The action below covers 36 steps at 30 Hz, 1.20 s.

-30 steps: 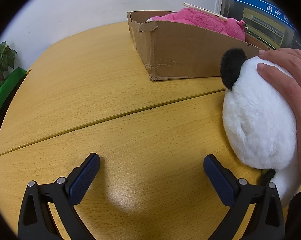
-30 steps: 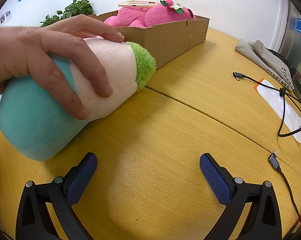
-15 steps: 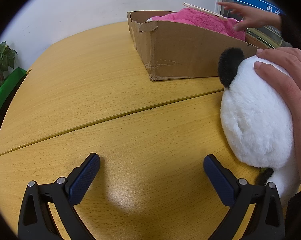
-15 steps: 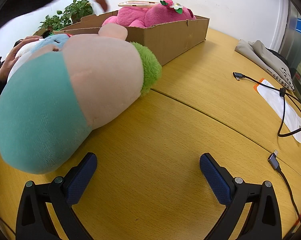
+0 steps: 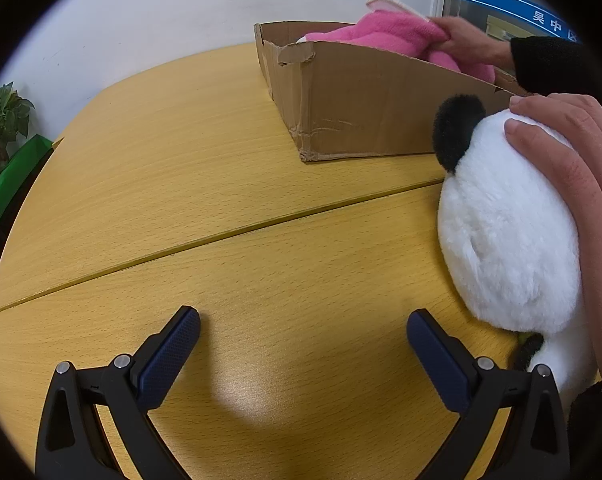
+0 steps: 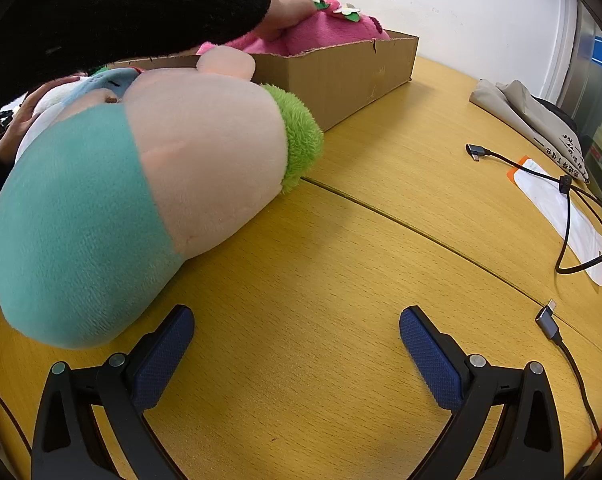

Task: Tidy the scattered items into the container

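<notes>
We hold both grippers low over the table (image 5: 205,168). Left gripper (image 5: 303,334) jaws wide apart, nothing between; panda (image 5: 505,236) at right under a bare hand (image 5: 573,168). Right gripper (image 6: 297,334) also spread, empty; teal plush (image 6: 141,184) lies just left. Box (image 5: 373,112) beyond, holding pink plush (image 5: 393,34).

Pink plush (image 5: 397,38) inside cardboard box (image 5: 365,116); panda plush (image 5: 505,236), teal-peach plush (image 6: 141,200) lying beside box.
</notes>
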Available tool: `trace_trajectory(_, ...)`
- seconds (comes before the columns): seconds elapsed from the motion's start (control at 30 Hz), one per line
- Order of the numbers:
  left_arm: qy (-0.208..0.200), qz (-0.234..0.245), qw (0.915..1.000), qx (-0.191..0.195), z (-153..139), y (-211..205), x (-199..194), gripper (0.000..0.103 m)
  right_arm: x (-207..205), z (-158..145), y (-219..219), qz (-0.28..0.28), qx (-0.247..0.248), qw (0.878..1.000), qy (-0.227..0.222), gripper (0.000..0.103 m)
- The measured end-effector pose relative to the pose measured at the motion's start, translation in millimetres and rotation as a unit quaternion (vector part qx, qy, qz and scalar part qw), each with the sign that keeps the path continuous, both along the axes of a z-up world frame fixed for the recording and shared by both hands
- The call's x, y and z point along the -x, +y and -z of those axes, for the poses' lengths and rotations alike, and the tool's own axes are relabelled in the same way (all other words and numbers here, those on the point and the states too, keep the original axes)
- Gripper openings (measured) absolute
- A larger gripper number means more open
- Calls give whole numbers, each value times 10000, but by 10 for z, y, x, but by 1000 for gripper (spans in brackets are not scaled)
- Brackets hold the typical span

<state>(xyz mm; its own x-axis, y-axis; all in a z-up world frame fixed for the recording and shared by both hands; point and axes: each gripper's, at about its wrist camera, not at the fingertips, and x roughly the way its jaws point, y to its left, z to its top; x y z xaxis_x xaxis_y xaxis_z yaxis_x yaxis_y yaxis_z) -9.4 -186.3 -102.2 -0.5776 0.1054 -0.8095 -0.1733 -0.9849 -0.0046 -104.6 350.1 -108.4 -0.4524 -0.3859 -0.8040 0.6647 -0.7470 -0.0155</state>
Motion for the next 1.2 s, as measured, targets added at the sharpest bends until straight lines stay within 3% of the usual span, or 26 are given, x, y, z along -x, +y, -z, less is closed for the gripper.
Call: trace_trajectory(1.2, 5, 1, 10000, 0, 12, -12, 27, 103, -10, -8, 6, -7, -7, 10000, -5, 103)
